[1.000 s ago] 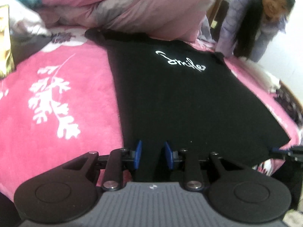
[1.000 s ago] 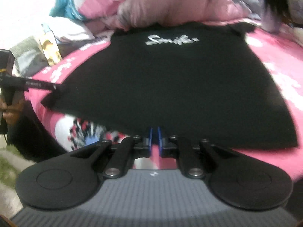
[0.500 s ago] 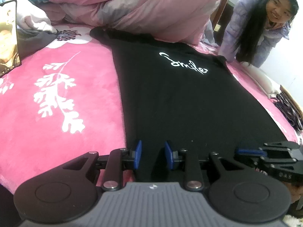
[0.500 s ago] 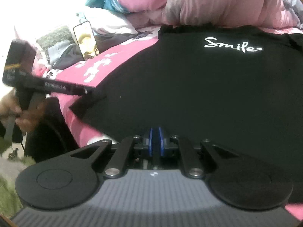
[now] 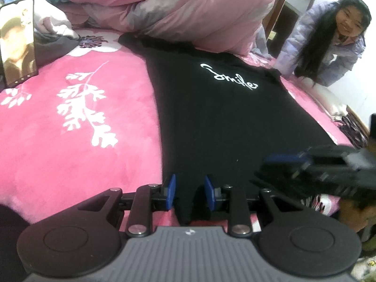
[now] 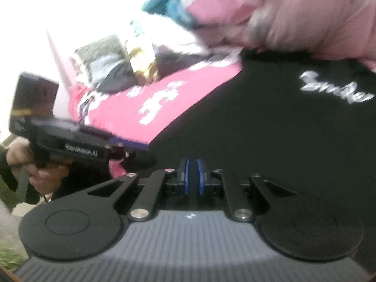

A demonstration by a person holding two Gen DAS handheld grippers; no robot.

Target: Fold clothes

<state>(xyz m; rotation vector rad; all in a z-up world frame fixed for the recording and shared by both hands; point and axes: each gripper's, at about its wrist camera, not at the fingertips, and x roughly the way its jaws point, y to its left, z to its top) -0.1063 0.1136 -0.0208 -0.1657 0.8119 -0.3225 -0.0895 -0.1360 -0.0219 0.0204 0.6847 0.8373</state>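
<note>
A black T-shirt (image 5: 223, 122) with white script on the chest lies flat on the pink bed cover (image 5: 70, 141), its collar toward twelve o'clock against the heaped pink duvet (image 5: 199, 11) and its hem at six o'clock by the bed's near edge.

The left gripper (image 5: 189, 191) is at the hem's left corner. Its blue pads stand partly apart with a bunched fold of black cloth between them, and they appear to be pinching it. The right gripper (image 6: 191, 177) has its jaws nearly pressed together on a thin layer of the dark hem, though this view is blurred. In the left wrist view it comes in from three o'clock, just beside the left one.

The step looks like gathering the hem for a fold. To do it well, both grips should take the front and back layers of the shirt — one layer alone would let it slide apart. Lift the two corners level and carry them toward twelve o'clock together, keeping the hem taut between the hands so that the crease lies straight. The plush cover may drag on the cloth, so raise it clear before moving it.

A phone (image 5: 17, 42) stands at ten o'clock, and a person (image 5: 333, 44) leans on the bed at two o'clock — both well clear.
</note>
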